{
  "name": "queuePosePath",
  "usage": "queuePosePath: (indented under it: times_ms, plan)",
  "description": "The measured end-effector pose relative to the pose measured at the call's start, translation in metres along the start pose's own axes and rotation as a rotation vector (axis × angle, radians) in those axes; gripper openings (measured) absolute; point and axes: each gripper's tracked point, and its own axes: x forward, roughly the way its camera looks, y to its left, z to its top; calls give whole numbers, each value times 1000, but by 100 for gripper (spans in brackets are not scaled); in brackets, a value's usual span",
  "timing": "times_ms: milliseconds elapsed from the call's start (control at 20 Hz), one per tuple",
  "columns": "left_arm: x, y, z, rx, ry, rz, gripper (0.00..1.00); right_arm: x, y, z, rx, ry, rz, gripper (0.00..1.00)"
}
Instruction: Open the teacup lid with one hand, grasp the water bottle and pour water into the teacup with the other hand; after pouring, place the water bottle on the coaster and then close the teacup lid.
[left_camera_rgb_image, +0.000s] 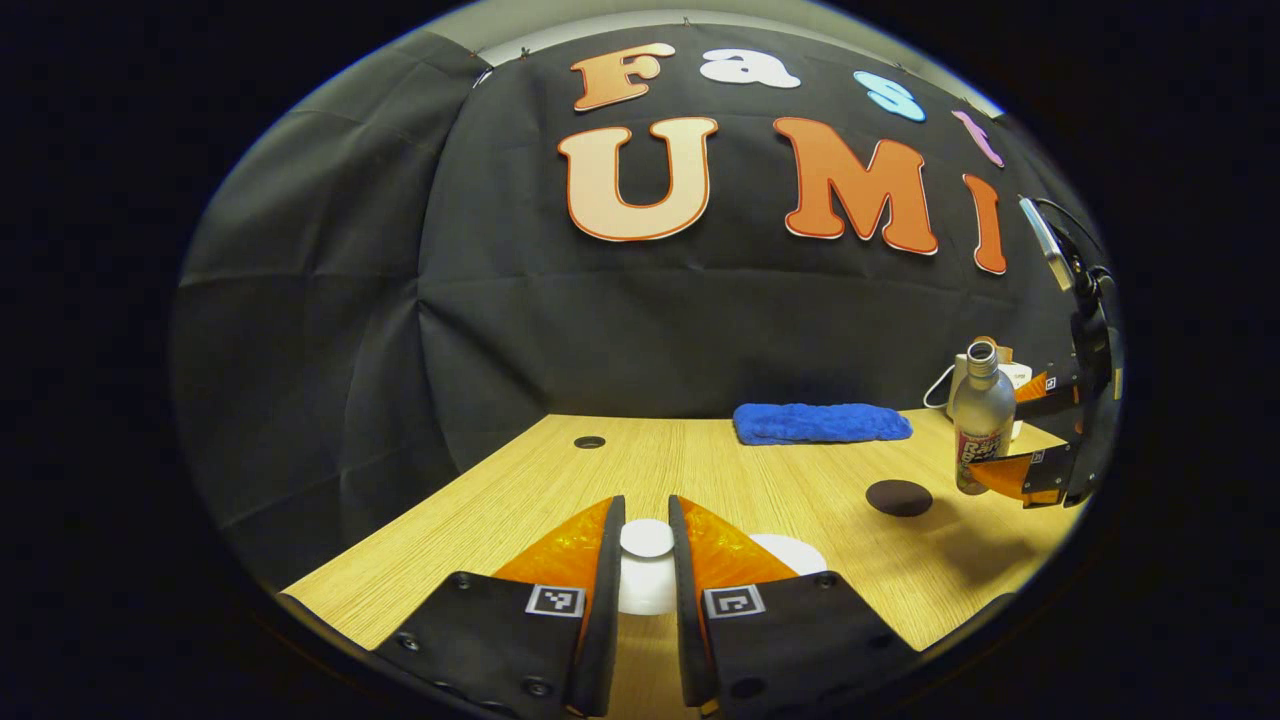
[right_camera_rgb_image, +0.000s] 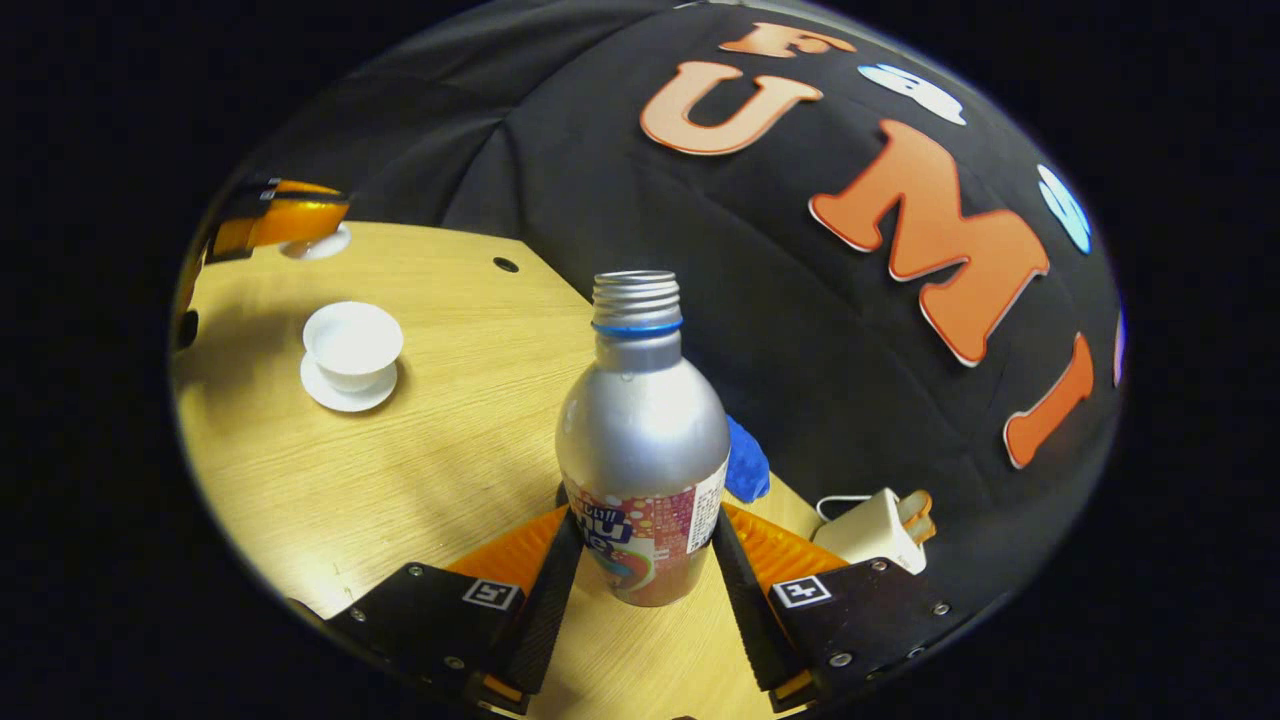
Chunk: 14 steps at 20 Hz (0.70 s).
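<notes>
My left gripper is shut on the knob of the white teacup lid, held above the table. The right gripper view shows that left gripper at the far left with the lid. The white teacup stands uncovered on its saucer; its edge peeks out behind my left finger. My right gripper is shut on the silver uncapped water bottle, upright and seemingly just off the table. To the right stands the bottle, beside the dark round coaster.
A blue cloth lies at the back of the wooden table, against the wall. A white charger with its cable sits beyond the bottle. A small round hole marks the tabletop at the back left.
</notes>
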Motion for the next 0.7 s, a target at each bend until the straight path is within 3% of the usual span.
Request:
queuePosePath:
  times_ms: [700]
  plan:
    - [-16,38,-5,-15,-5,40,29,-8,8,38,-399,-78,-41,77]
